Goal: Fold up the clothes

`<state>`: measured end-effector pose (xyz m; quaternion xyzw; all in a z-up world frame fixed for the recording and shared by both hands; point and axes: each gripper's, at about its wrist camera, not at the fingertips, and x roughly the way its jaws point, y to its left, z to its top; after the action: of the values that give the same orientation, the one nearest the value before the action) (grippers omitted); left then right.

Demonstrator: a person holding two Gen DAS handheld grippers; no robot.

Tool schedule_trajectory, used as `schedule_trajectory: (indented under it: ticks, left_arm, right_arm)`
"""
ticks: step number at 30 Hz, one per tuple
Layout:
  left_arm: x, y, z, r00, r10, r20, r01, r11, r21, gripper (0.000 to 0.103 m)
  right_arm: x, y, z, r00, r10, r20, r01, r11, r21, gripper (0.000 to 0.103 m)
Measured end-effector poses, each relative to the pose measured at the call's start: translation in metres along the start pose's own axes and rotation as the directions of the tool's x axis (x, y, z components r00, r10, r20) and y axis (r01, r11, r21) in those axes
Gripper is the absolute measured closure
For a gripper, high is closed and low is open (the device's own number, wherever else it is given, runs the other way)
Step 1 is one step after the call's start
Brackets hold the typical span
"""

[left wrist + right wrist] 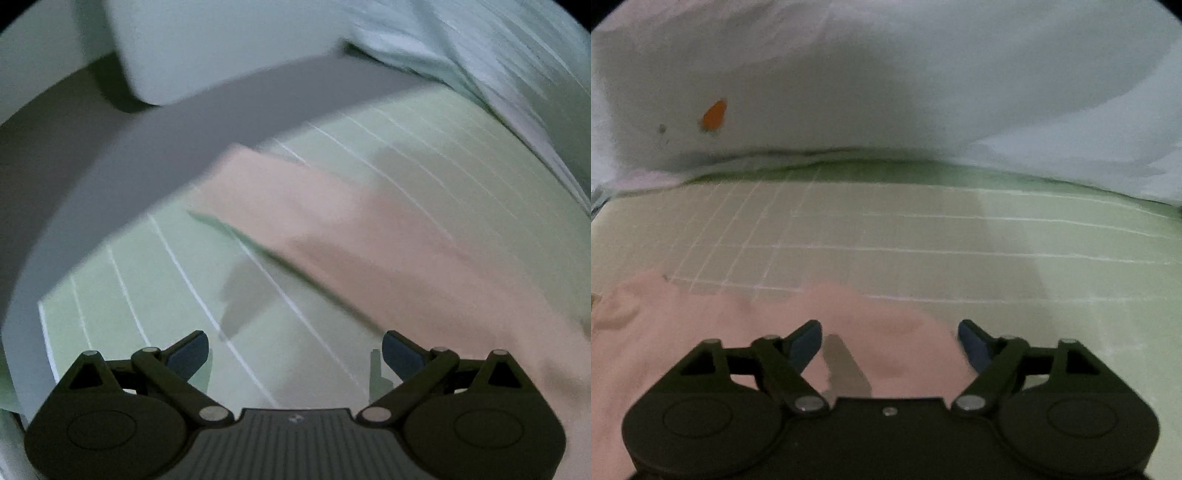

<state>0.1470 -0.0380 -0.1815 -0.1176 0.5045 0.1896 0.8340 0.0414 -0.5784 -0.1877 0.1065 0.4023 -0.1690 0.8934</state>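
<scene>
A pink garment (388, 236) lies on a green cutting mat (155, 288) with white grid lines. In the left wrist view it stretches from the mat's middle to the lower right. My left gripper (295, 354) is open and empty above the mat, with the garment's edge just beside its right finger. In the right wrist view the pink garment (701, 332) lies crumpled at the lower left, under and ahead of my right gripper (890, 347), which is open and empty above it.
A pale bluish-white cloth (923, 92) with an orange spot (714, 114) is heaped along the mat's far edge; it also shows in the left wrist view (498, 66). A white box-like object (207, 44) stands on the grey surface (110, 155) beyond the mat.
</scene>
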Motion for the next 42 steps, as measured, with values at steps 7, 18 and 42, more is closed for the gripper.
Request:
schedule_trajectory:
  ticks: [7,18,42]
  left_arm:
    - [0.031,0.035,0.046,0.996,0.073,0.052,-0.063,0.981,-0.183,0.004]
    - [0.033,0.021,0.041,0.973,0.097,0.209,-0.071,0.989,-0.128,0.063]
    - [-0.003,0.049,0.031,0.971,0.079,0.225,-0.033,0.979,-0.2,0.097]
  right_arm:
    - [0.014,0.008,0.004,0.999,-0.03,-0.039,0.03,1.0,-0.009,0.011]
    - [0.004,0.03,0.008,1.0,-0.011,-0.027,0.009,0.997,-0.073,0.066]
    - [-0.033,0.046,-0.003,0.985,-0.165,0.049,0.164,0.986,0.028,0.033]
